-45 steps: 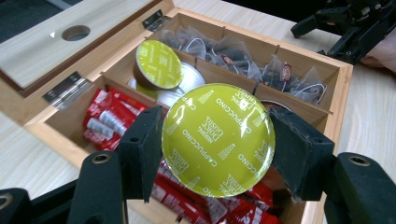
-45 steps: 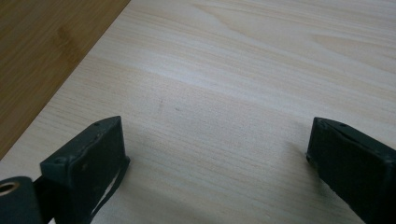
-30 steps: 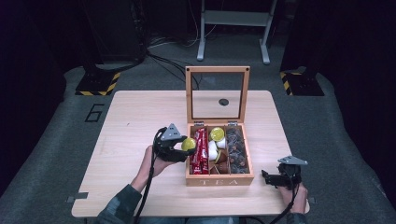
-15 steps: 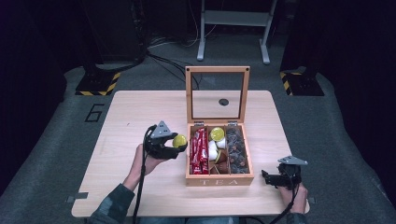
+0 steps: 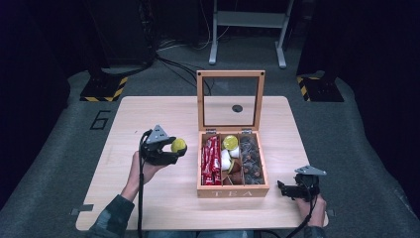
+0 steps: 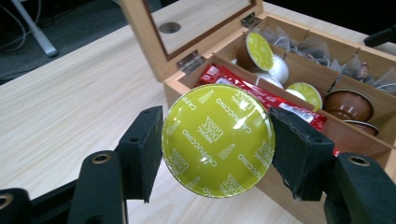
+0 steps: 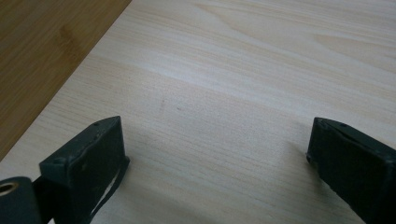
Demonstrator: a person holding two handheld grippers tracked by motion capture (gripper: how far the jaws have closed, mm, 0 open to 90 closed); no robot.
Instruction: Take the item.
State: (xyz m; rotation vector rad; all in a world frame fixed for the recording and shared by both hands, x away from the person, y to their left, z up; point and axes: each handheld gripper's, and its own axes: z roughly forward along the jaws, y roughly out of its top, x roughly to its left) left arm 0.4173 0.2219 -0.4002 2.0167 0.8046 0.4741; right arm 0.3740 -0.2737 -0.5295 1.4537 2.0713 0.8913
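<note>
Left tool point(image 5: 168, 150): jaws clamped on a round capsule with yellow-green foil lid printed "cappuccino" point(image 6: 218, 140), pads point(image 6: 144, 149) pressing its rim on two opposite sides, lid face toward the camera. It is held in the air above the pale wood worktop point(image 5: 148, 119), just to the left of the tool-side wall of the open wooden tea box with glass-paned lid point(image 5: 233, 191).

Right tool point(image 5: 297, 190): jaws wide, nothing between them, resting low on bare worktop to the right of the box front corner, well apart from the capsule.

Risks, judged from here:
- Grip is on the rim edge only, a thin, slick, curved contact. A quick wrist turn or a bump could let the capsule pivot or pop out and roll off across the worktop.
- Too much squeeze could dent the plastic cup or buckle the foil.
- The box wall is near the left tool; swinging back that way could knock the wall, shift the box, or jolt the upright lid point(image 5: 231, 99) so it drops shut.
- Setting the capsule down on its rounded side would let it roll; flat on the foil or base looks safer.
- The cable trailing from the left tool could drag on the worktop edge and tug the hand.

Inside the box, beyond the held capsule: red sachets point(image 6: 261, 93), more capsules point(image 6: 259, 50), tea bags point(image 5: 251, 158).
</note>
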